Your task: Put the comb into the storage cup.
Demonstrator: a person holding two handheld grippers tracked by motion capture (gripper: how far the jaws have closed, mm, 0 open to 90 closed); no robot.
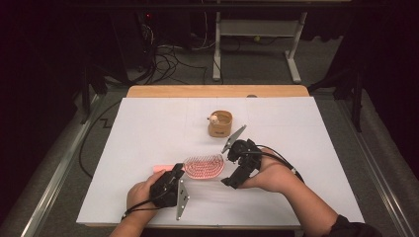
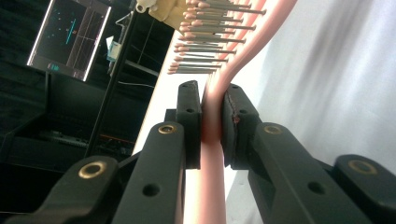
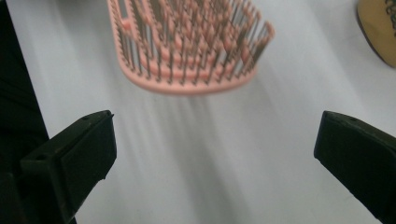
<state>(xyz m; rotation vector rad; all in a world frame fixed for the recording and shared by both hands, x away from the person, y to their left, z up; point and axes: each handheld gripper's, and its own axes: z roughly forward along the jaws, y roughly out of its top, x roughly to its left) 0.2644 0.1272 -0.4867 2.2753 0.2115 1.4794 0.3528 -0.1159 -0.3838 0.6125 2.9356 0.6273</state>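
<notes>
A pink hairbrush (image 1: 203, 166) lies just above the white sheet near the table's front, bristles up. My left gripper (image 1: 176, 174) is shut on its handle. In the left gripper view the pads (image 2: 189, 116) press the thin pink handle (image 2: 211, 154) from both sides, and the bristled head (image 2: 215, 37) stretches away beyond them. My right gripper (image 1: 228, 166) is just right of the brush head, open wide and apart from it. In the right gripper view its jaws (image 3: 215, 144) stand far apart with bare sheet between them, and the rounded brush end (image 3: 187, 51) is ahead.
A tan round cup (image 1: 220, 123) holding a small white thing stands behind the brush, toward the table's middle, and its edge (image 3: 379, 28) is at the upper right of the right gripper view. The white sheet (image 1: 148, 133) covers the tabletop. A lit monitor (image 2: 70, 37) is off the table.
</notes>
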